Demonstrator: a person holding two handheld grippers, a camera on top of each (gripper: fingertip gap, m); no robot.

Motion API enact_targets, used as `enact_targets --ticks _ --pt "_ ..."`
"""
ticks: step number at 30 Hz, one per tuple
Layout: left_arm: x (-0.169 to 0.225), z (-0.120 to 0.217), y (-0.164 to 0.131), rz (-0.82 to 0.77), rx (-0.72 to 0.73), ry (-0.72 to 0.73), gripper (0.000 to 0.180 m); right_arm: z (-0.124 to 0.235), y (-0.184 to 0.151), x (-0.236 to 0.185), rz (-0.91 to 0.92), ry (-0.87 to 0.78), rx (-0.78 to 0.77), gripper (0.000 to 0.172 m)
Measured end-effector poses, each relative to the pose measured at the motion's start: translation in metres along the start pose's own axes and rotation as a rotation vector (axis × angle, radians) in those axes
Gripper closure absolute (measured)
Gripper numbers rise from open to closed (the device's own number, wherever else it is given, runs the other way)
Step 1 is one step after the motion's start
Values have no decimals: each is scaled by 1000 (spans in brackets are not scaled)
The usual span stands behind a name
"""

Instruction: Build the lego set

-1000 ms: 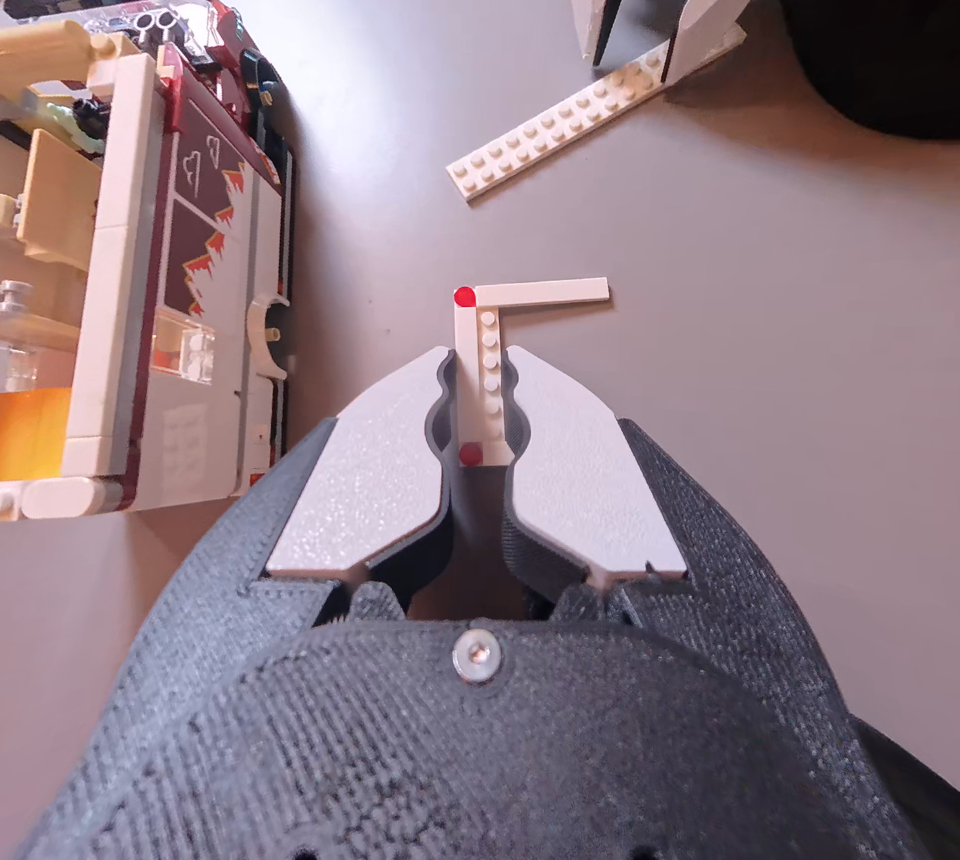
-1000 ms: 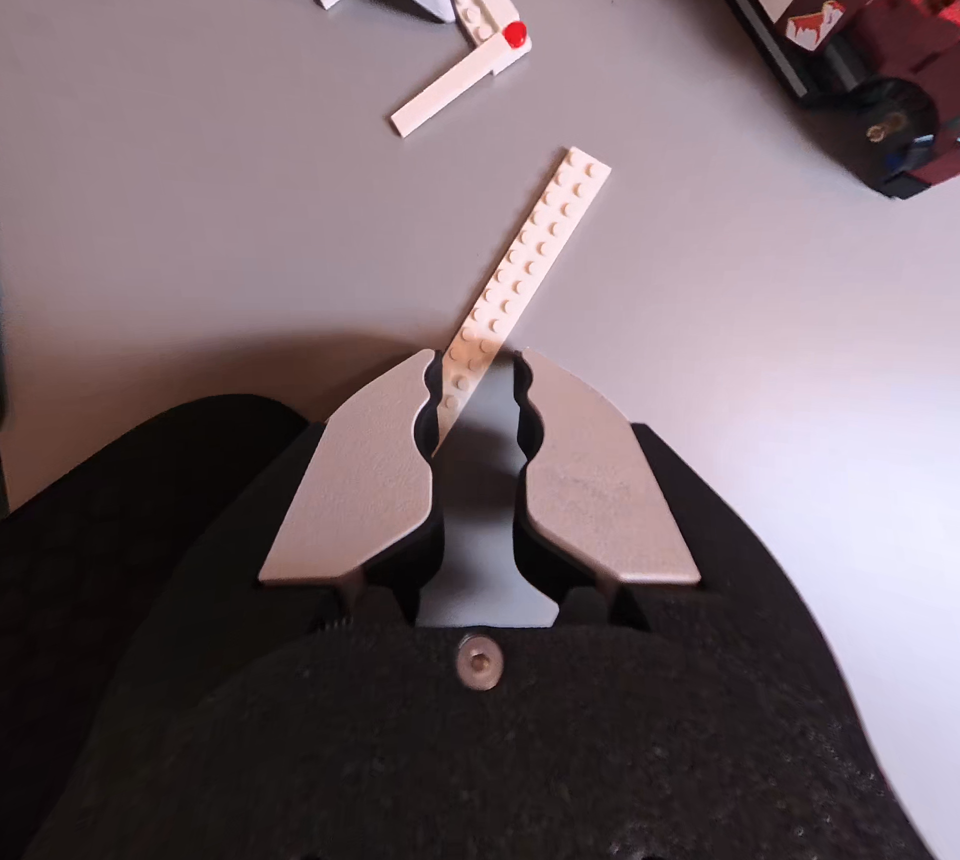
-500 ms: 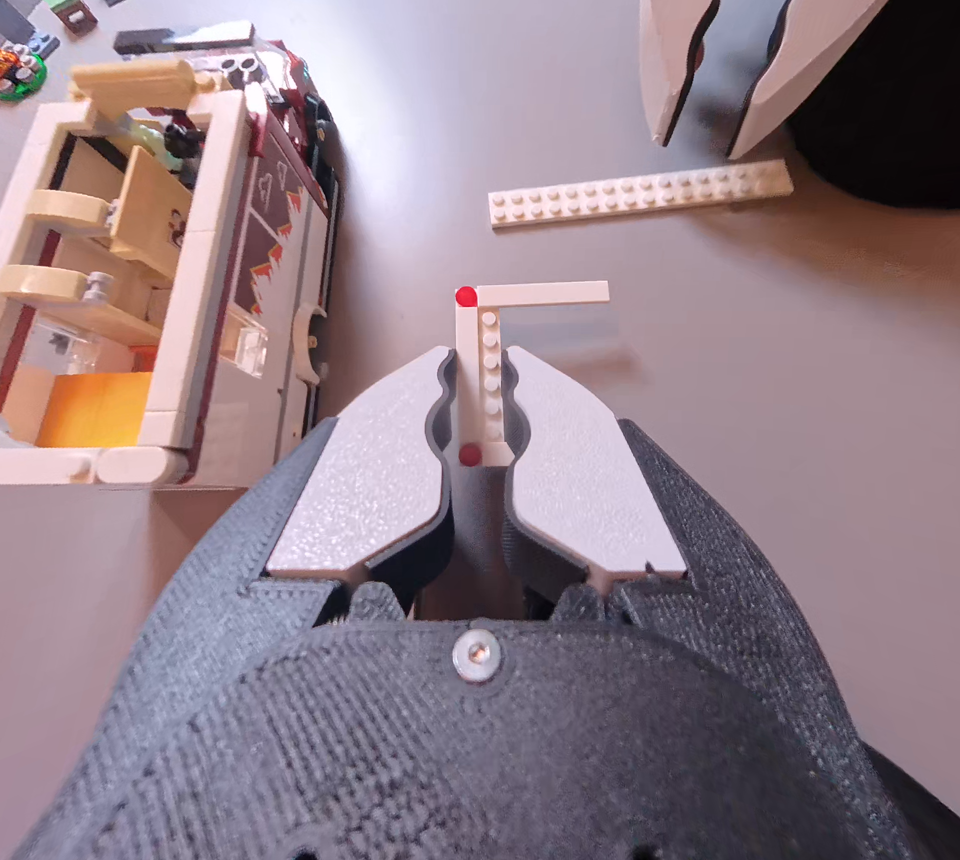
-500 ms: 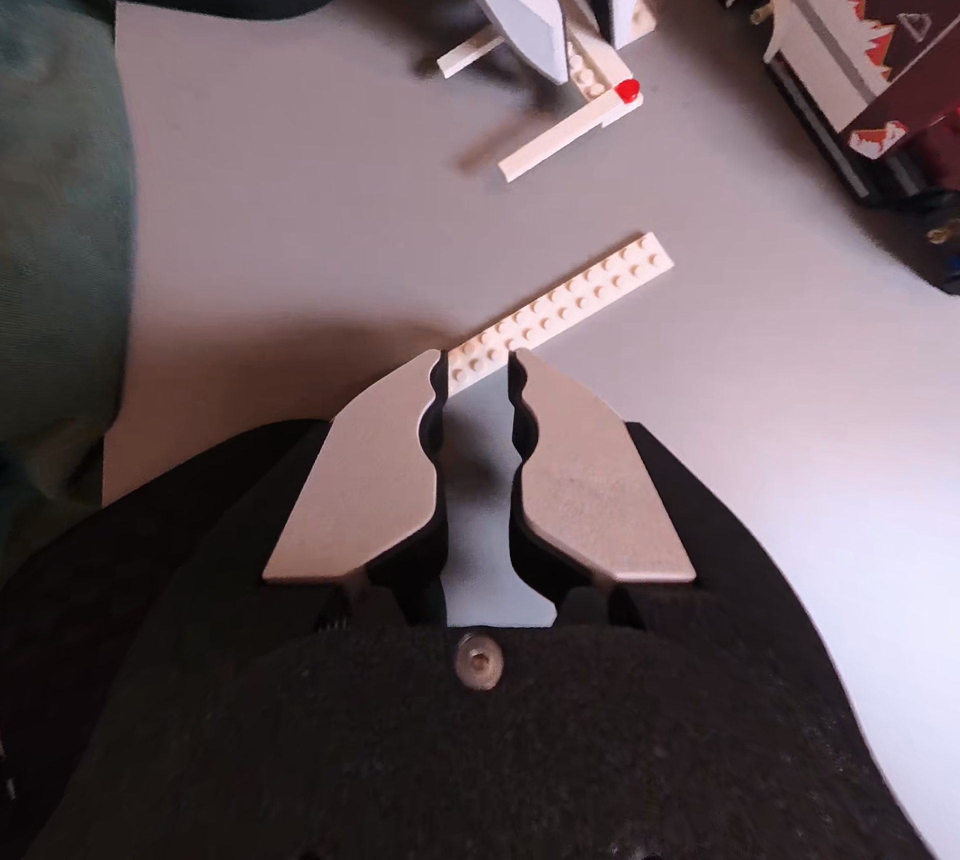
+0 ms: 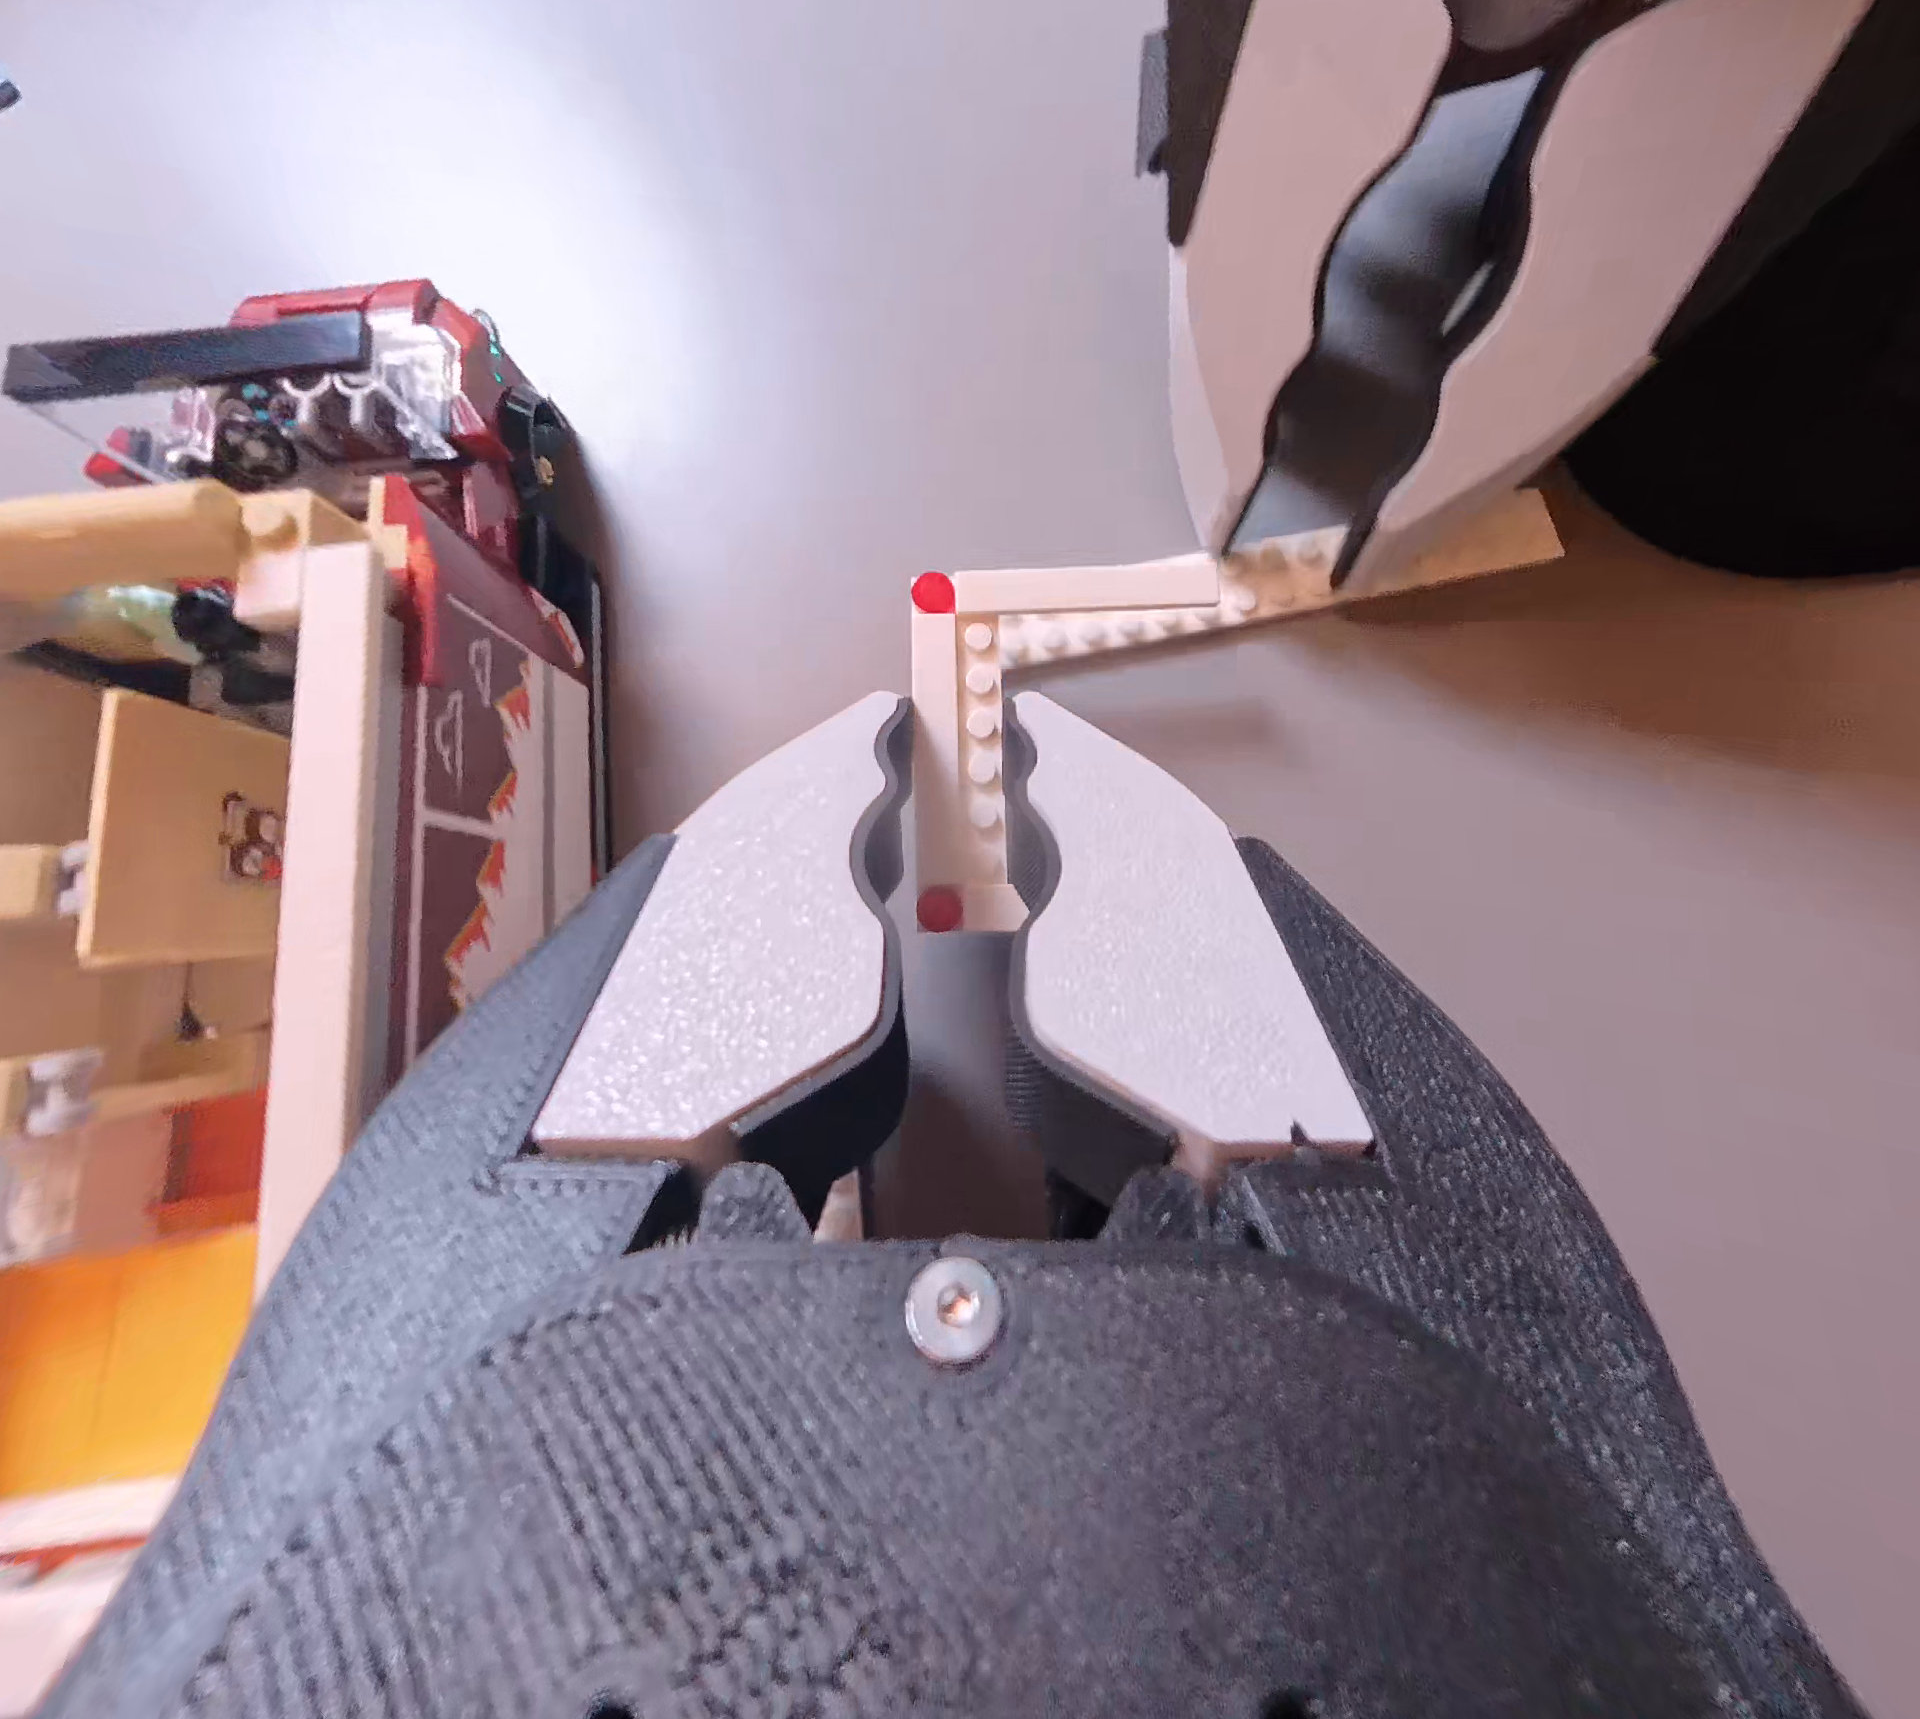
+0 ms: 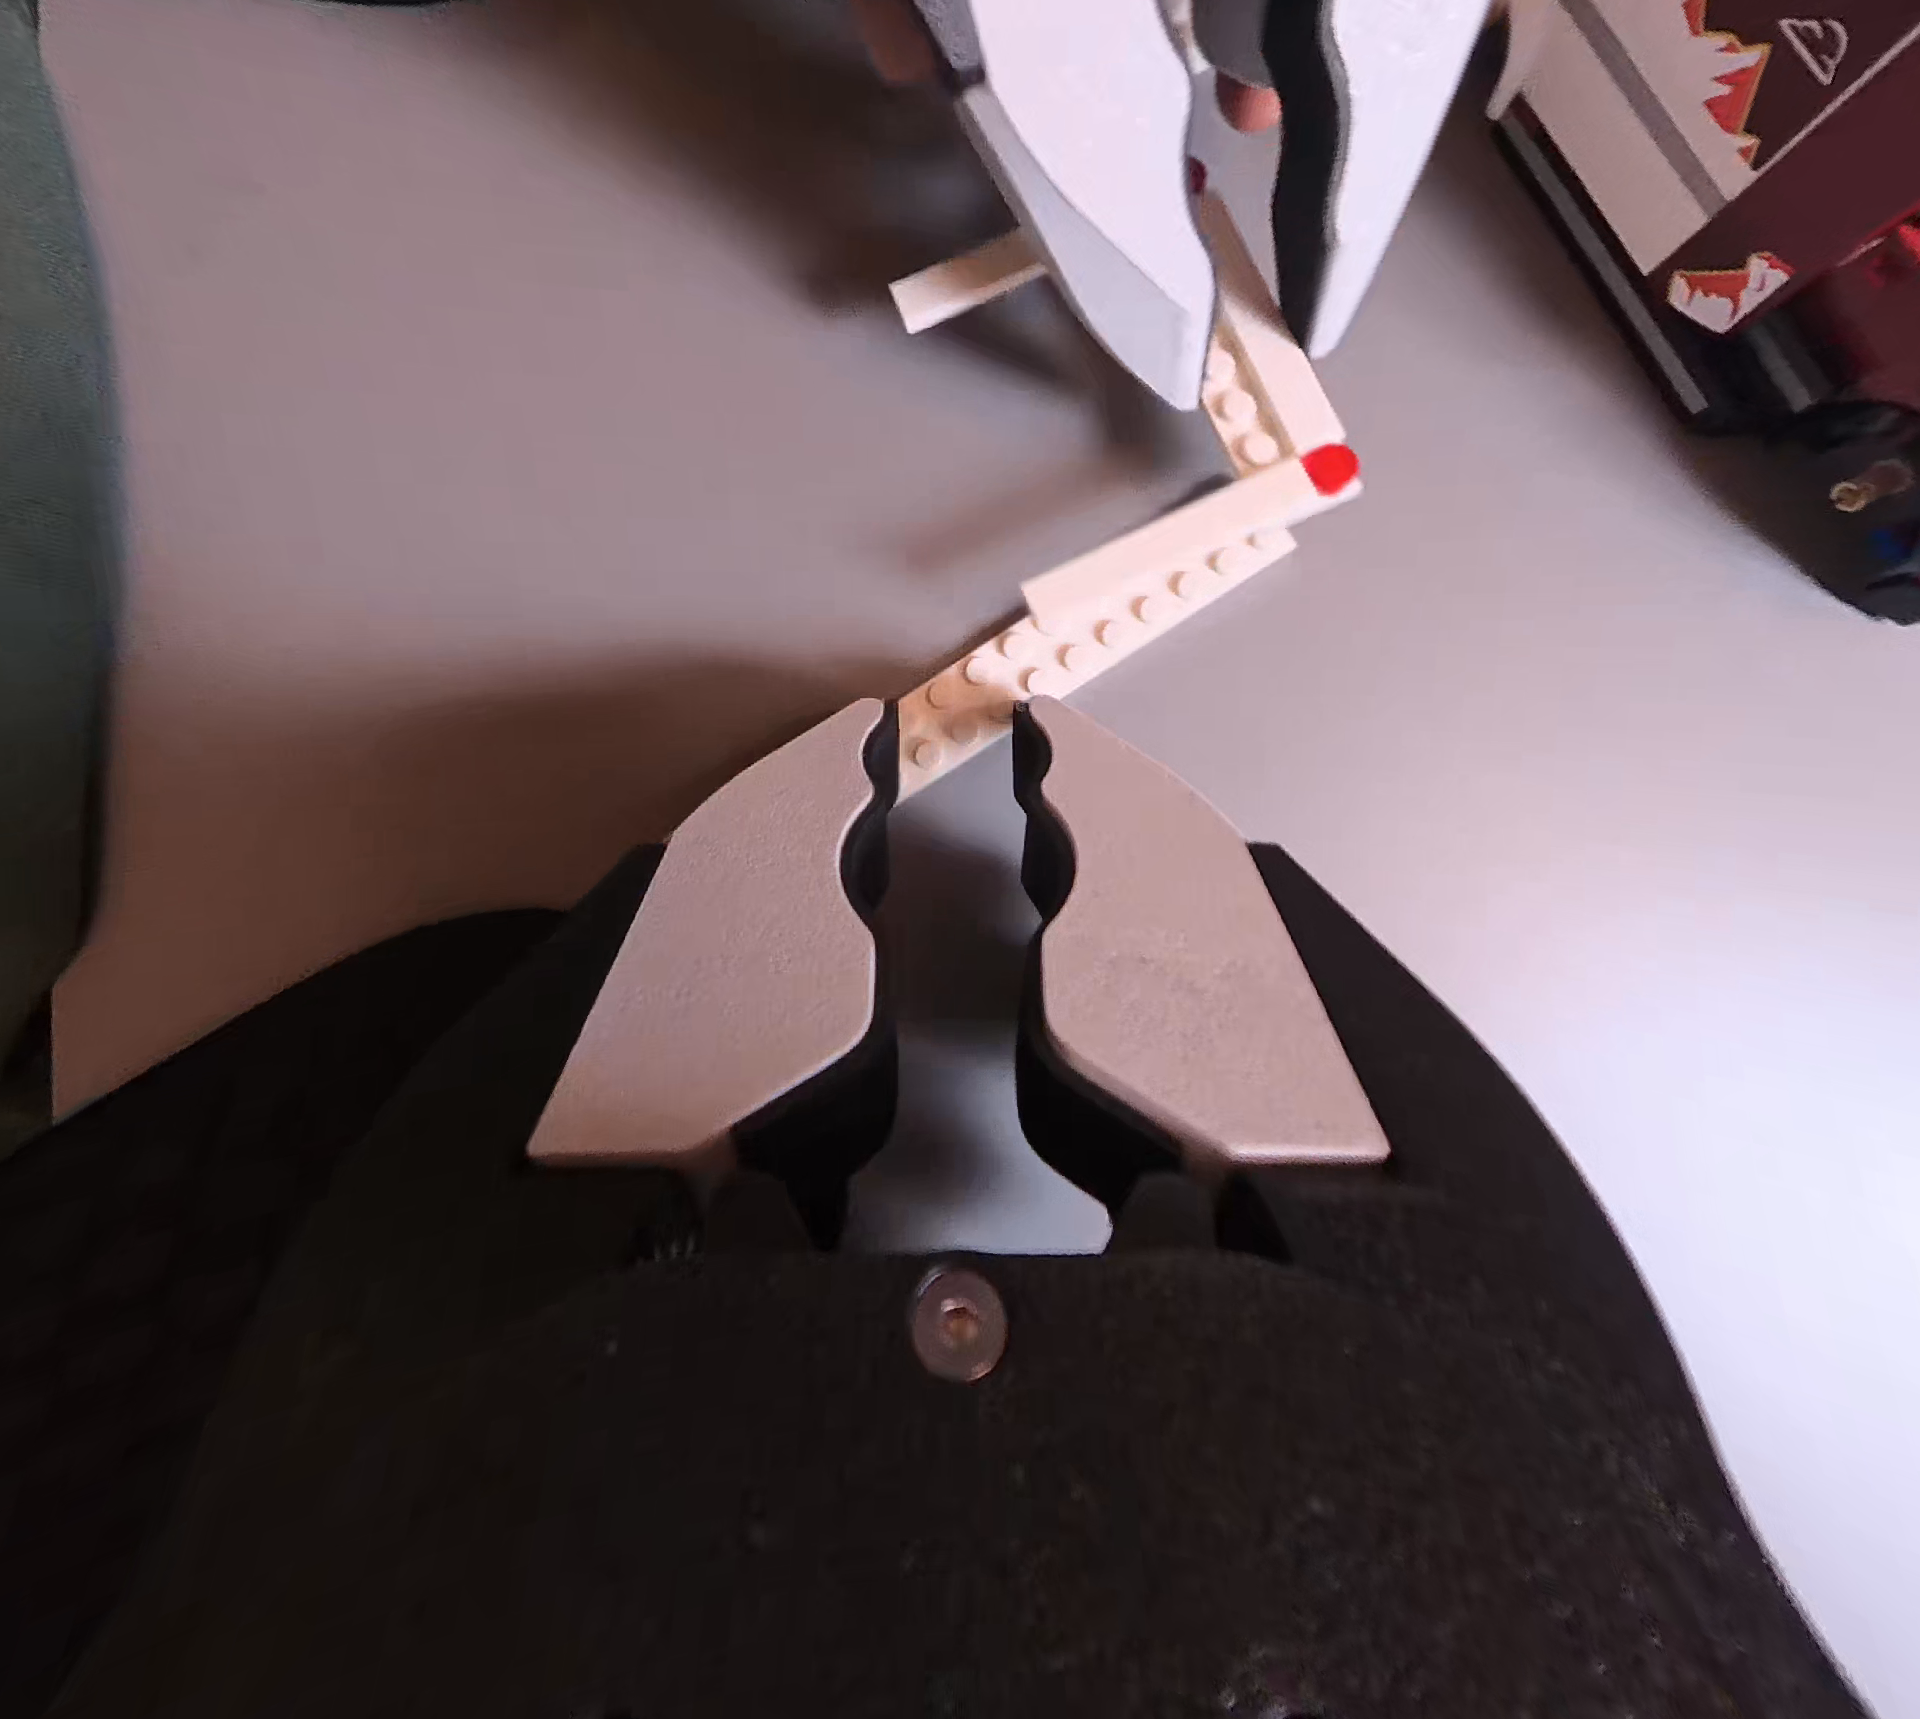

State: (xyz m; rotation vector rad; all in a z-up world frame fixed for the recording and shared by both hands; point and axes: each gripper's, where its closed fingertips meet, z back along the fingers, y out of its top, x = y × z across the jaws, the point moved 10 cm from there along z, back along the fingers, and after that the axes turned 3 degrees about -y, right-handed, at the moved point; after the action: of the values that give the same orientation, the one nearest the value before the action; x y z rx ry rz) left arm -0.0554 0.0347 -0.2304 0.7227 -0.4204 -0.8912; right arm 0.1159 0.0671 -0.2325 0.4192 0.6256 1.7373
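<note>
My left gripper (image 5: 961,713) is shut on a white L-shaped brick piece (image 5: 951,776) with a red stud (image 5: 932,592) at its corner and another at its near end. My right gripper (image 6: 951,713) is shut on one end of a long white studded plate (image 6: 1101,630) and holds it above the table. The plate's far end lies under the side arm of the L-shaped piece (image 6: 1262,412), close to or touching it. In the left wrist view the plate (image 5: 1132,630) runs from the right gripper (image 5: 1288,547) to the L-piece. The left gripper (image 6: 1257,339) shows in the right wrist view.
A brick-built vehicle in dark red, white and tan (image 5: 343,734) stands to the left of my left gripper; it shows at the top right in the right wrist view (image 6: 1766,59). A loose white tile (image 6: 966,282) lies on the grey table (image 6: 416,422) behind the left gripper. One gripper's finger ends stand about 7 cm off the other's.
My right gripper closed on the long plate's end, lifted it off the table and brought it up to the L-shaped piece. My left gripper kept its grip and moved closer.
</note>
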Motion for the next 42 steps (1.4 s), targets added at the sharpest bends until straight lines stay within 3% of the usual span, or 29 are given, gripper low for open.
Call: enact_targets --ticks 33,42 --pt "1 7 -12 -9 -79 40 164 -4 9 -19 13 94 32 155" --pt "-3 3 -6 -98 -73 -19 164 10 6 8 -57 -59 166 155"
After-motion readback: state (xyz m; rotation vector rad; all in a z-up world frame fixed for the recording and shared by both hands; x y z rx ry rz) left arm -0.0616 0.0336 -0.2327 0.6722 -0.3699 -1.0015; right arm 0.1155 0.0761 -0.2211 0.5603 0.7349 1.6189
